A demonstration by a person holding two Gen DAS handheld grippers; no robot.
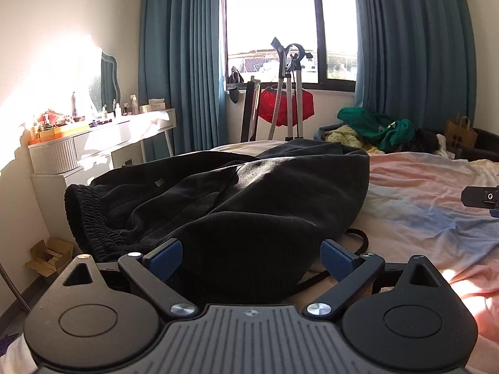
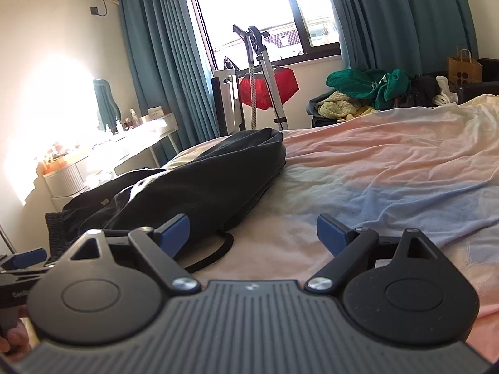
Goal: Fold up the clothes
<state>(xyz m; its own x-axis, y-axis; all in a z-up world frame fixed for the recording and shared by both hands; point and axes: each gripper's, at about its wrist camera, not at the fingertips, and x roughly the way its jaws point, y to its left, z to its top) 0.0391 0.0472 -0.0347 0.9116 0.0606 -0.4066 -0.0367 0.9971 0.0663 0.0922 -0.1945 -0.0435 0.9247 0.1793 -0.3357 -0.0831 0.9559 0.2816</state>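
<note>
Black pants (image 1: 224, 199) lie folded lengthwise on the bed, with a ribbed waistband (image 1: 84, 218) at the left and a drawstring (image 1: 358, 240) trailing off the near right side. My left gripper (image 1: 251, 257) is open, its jaws either side of the near edge of the pants. My right gripper (image 2: 252, 229) is open and empty over the bedsheet, just right of the pants (image 2: 199, 187) and above the drawstring (image 2: 218, 249). The left gripper also shows in the right wrist view (image 2: 28, 258), and the right gripper in the left wrist view (image 1: 482, 198).
The bed has a crumpled pink and blue sheet (image 2: 389, 171). A pile of green and yellow clothes (image 2: 368, 90) lies beyond the far edge. A white dressing table (image 1: 103, 137) stands left of the bed, a garment steamer (image 1: 290, 93) by the window.
</note>
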